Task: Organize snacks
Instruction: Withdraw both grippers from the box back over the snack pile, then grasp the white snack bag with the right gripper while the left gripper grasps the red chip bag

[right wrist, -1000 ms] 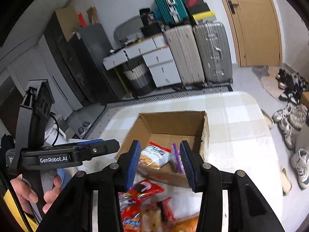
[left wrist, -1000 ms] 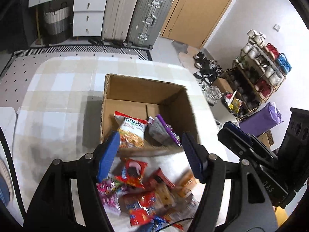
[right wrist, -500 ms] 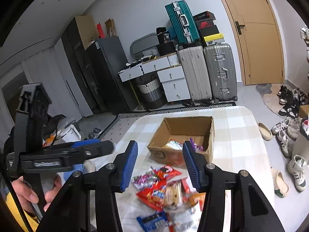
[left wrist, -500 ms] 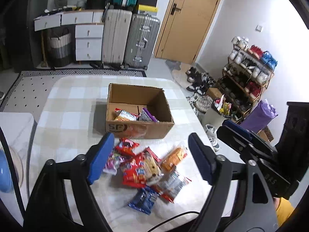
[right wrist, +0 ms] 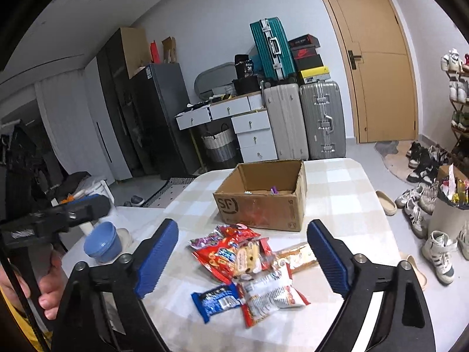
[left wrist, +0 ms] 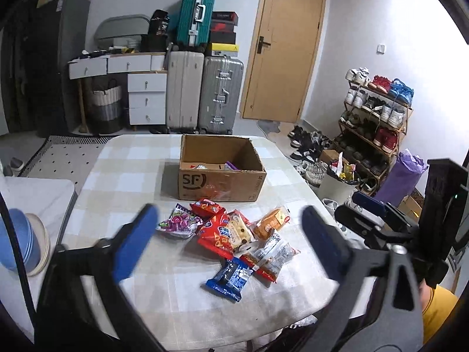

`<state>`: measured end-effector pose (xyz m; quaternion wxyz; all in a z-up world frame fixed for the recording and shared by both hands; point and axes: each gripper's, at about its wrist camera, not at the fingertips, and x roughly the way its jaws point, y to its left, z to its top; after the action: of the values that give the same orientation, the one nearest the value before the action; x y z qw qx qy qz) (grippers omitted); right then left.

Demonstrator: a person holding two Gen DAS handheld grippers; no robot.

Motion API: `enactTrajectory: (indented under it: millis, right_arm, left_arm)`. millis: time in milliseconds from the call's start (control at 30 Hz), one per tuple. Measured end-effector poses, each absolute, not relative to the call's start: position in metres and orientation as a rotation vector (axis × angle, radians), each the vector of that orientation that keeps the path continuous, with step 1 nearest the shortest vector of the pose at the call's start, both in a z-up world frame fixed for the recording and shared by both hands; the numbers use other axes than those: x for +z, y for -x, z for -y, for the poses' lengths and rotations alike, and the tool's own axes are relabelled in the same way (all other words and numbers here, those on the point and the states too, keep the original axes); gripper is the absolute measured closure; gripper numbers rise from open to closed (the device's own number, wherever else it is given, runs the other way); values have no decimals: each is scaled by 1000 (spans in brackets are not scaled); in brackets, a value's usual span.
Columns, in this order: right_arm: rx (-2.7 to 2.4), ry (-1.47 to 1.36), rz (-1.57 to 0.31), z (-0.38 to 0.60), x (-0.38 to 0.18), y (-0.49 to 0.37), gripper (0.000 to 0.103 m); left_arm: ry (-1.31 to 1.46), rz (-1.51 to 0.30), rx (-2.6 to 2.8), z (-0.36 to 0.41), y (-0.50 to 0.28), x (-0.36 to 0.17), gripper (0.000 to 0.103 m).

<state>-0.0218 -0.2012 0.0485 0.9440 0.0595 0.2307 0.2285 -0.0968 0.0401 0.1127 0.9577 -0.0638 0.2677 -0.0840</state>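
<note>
Both tongs wide apart, nothing between pads. Left gripper (left wrist: 227,237) jaws just been opening, now at their widest; right gripper (right wrist: 241,249) jaws also just been opening, nearly as wide. Neither touches a packet.

Snack pile (left wrist: 231,234) lies on the checked table (left wrist: 129,164), just below the cardboard box (left wrist: 221,182); box sits at 12 o'clock from the pile in both views. Blue packet (left wrist: 228,277) at the pile's 6 o'clock edge, orange bread pack (left wrist: 271,223) at approx. 2 o'clock, purple candy bag (left wrist: 178,221) at 10 o'clock.

Left-wrist view only: shoe rack (left wrist: 378,111) at 3 o'clock, purple bag beside it, a few packets visible inside the box, and the right gripper's body at 4 o'clock.

Right-wrist view only: fridge (right wrist: 158,117) at 10 o'clock, the hand (right wrist: 49,281) holding the left gripper at 8 o'clock. Blue bowls (right wrist: 102,242) clear here, edge-on in the left view.
</note>
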Motion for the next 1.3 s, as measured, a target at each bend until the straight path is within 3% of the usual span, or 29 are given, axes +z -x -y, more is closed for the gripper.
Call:
enactTrajectory:
  millis: [367,700,1300]
  right_arm:
    - [488,-79,-483,197,-14,17,5]
    - [493,-88,-680,189,-53,-14,5]
    - [438,51,-847,170,-105,-62,5]
  left_arm:
    - [141,-527,-98,-46,82,50,1]
    - [165,-671,-78,-42,22,-20,1]
    - [97,-775,-68,-32,10,-43,1]
